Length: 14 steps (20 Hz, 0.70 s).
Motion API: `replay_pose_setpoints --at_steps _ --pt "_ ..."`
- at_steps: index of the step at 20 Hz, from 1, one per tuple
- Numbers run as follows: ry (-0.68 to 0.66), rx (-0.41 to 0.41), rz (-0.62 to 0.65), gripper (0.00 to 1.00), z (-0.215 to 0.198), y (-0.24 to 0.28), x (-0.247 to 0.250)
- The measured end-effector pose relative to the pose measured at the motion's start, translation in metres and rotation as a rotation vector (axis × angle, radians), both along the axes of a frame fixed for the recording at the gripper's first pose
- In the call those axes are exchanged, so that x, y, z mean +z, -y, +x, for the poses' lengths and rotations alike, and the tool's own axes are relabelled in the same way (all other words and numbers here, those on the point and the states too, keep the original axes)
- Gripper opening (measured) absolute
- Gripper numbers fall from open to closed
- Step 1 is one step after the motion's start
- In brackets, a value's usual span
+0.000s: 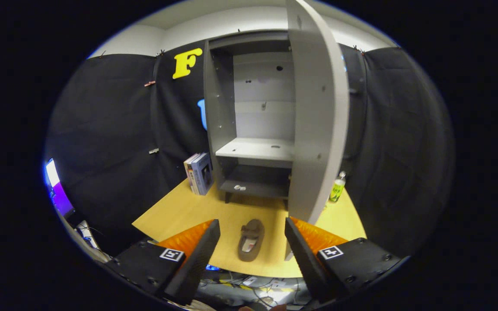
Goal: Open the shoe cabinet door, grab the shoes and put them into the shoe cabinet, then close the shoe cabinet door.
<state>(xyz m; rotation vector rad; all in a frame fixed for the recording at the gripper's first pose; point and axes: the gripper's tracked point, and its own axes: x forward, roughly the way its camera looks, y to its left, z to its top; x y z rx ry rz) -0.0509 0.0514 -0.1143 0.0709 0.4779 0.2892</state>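
Gripper view: gripper wide open, empty; brown shoe between fingers; cabinet door open; labels illegible.

My gripper hangs level, pointing straight ahead. Its two fingers are spread wide apart. Nothing sits between them in my grasp.

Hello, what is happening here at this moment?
A person holds a gripper whose fingers are open and grip nothing. It faces a grey shoe cabinet on a yellow table. The cabinet door is already swung open. A brown shoe lies on the table between the fingers, in front of the cabinet, not yet picked up. The shelves hold no shoe.
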Motion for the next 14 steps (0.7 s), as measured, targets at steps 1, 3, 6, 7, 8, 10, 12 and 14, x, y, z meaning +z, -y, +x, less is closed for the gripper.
replay_pose_setpoints --at_steps 1,3,6,7,8,10,12,14 --pt "-0.028 -0.005 0.028 1.00 0.001 -0.008 -0.013" --pt "-0.091 0.003 0.045 1.00 0.011 -0.027 -0.055" --pt "-0.160 0.012 0.027 0.99 0.035 -0.050 -0.109" --pt "-0.192 0.012 0.022 0.99 0.043 -0.056 -0.131" --pt "-0.223 0.010 0.024 0.99 0.048 -0.060 -0.149" --pt "-0.272 0.008 0.023 0.99 0.058 -0.064 -0.184" --pt "-0.305 0.001 0.005 0.99 0.069 -0.067 -0.222" --pt "-0.347 -0.007 -0.009 0.99 0.079 -0.072 -0.260"
